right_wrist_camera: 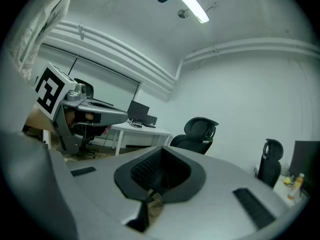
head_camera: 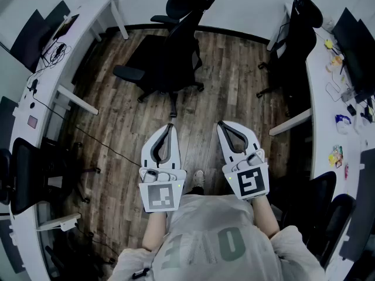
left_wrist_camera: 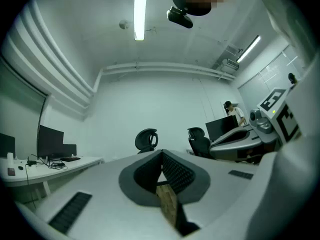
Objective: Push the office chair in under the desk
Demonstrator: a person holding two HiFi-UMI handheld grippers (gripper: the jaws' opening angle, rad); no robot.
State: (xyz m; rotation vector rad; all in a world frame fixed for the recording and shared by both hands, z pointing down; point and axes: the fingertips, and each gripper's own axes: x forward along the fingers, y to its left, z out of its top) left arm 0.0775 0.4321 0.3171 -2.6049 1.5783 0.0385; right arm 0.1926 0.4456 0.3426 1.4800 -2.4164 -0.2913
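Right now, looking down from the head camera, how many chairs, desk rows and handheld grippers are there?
Chairs: 4 (chair on the open floor, chair by the right desks, left chair, lower right chair)
Desk rows: 2 (left row, right row)
Grippers: 2 (left gripper, right gripper), both shut and empty
Total: 8

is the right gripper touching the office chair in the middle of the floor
Apart. The head view shows bare wood floor between the shut jaw tips of the right gripper and the office chair; the gripper hangs short of its base.
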